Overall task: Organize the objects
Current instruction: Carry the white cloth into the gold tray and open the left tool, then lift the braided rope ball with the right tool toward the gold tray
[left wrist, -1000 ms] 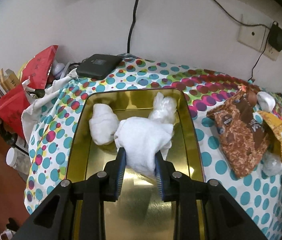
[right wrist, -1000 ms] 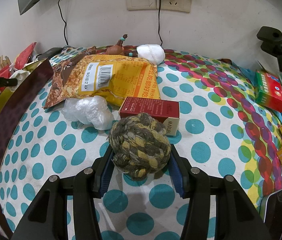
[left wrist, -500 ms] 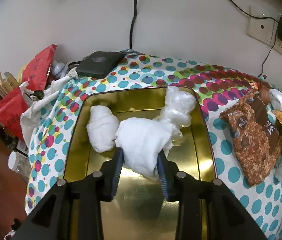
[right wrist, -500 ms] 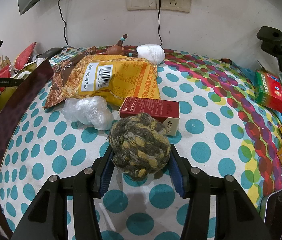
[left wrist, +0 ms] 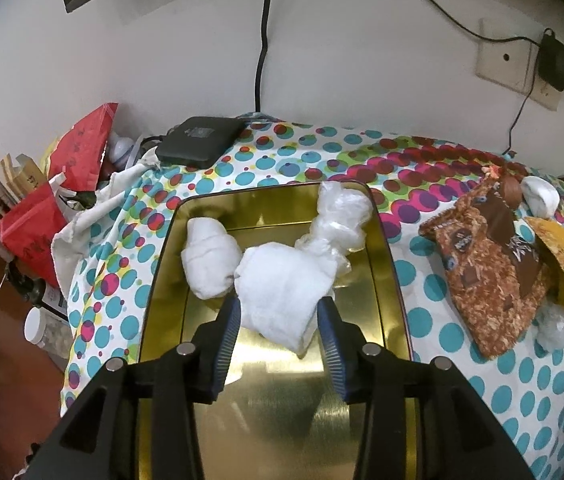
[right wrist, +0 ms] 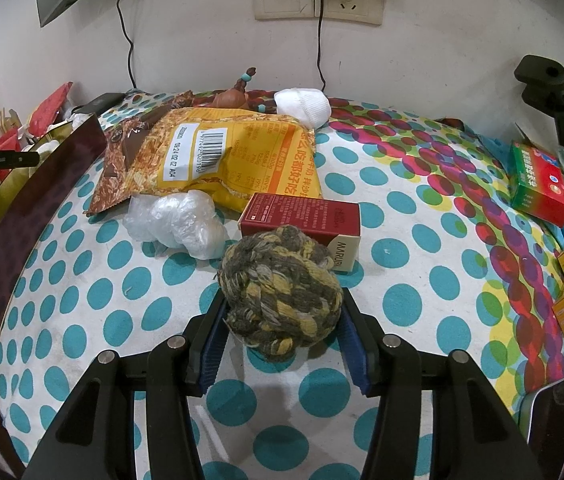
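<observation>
left wrist view: left gripper (left wrist: pixel 278 320) jaws have just been opening, white cloth bundle (left wrist: pixel 282 288) loose between them over the gold tin (left wrist: pixel 386 280); the cloth may snag a pad and drag out on withdrawal. right wrist view: right gripper (right wrist: pixel 282 332) clamps the rope ball (right wrist: pixel 280 294) above the dotted cloth (right wrist: pixel 402 300), well apart from the tin; the soft ball could slip or knock the red box (right wrist: pixel 302 220).

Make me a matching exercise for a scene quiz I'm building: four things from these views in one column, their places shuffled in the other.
Things:
1. white cloth bundle
2. rope ball
3. red carton
4. green and red box

Places:
A. far right on the spotted cloth
B. between the right gripper's fingers
C. in the gold tray, between the left gripper's fingers
D. just behind the rope ball

Pairs: 1-C, 2-B, 3-D, 4-A
</observation>
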`<state>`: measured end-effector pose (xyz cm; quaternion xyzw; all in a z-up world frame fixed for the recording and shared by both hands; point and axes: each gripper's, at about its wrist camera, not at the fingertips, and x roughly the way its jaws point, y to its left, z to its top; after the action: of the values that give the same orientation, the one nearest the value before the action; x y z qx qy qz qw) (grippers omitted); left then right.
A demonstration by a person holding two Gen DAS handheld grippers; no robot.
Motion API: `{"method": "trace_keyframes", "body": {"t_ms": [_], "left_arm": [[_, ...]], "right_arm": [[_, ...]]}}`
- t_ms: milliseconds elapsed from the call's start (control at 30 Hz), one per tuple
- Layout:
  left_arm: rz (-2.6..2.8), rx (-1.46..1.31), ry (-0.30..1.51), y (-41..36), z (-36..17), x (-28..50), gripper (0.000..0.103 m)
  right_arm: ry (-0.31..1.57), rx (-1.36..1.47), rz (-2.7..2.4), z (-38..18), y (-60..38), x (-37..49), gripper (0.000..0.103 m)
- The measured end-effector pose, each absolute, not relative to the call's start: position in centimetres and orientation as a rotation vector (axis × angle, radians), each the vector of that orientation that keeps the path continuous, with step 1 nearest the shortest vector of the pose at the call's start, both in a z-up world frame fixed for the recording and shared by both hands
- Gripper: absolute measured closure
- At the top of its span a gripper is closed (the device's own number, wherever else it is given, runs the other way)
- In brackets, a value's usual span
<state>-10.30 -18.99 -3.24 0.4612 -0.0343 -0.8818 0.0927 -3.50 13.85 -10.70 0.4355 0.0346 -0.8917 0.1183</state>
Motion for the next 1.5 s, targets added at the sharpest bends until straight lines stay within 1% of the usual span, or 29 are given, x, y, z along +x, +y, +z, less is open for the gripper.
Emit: {"method": "trace_keyframes", "body": {"t_ms": [167, 267, 467, 667, 800, 933, 1100, 1267, 1500], "left_arm": [[-2.632, 1.342, -0.055, -18.8, -2.0, -8.7, 0.062], [-2.658, 1.312, -0.015, -18.2, -0.9, -7.0, 0.062], [-2.711, 1.263, -0.019, -15.6, 0.0, -3.2, 0.062], [-2.749, 1.329, 0.000, -13.3, -0.5, 0.2, 0.062], [-2.770, 1.276, 0.007, -12.3, 0.1, 2.8, 0.062], [-2.779, 1.249, 0.097, -12.3, 0.5, 5.4, 0.062], [-2.759, 1.210, 0.168, -13.3, 0.7, 8.6, 0.062], [-2.726, 1.153, 0.147, -15.5, 1.6, 11.5, 0.062], [-2.678, 1.074, 0.272, -19.8, 2.4, 14.6, 0.062]], "right_arm": [[0.094, 1.272, -2.607, -10.7, 13.9, -3.4, 0.055], [0.056, 1.267, -2.603, -10.7, 14.3, -3.5, 0.055], [0.041, 1.263, -2.605, -10.6, 14.5, -3.5, 0.056], [0.033, 1.264, -2.615, -10.6, 14.7, -3.5, 0.056], [0.042, 1.265, -2.621, -10.6, 14.6, -3.4, 0.056], [0.047, 1.270, -2.625, -10.6, 14.6, -3.4, 0.056], [0.059, 1.270, -2.635, -10.5, 14.5, -3.3, 0.056], [0.072, 1.276, -2.640, -10.6, 14.4, -3.3, 0.056], [0.113, 1.279, -2.655, -10.6, 14.0, -3.2, 0.056]]}}
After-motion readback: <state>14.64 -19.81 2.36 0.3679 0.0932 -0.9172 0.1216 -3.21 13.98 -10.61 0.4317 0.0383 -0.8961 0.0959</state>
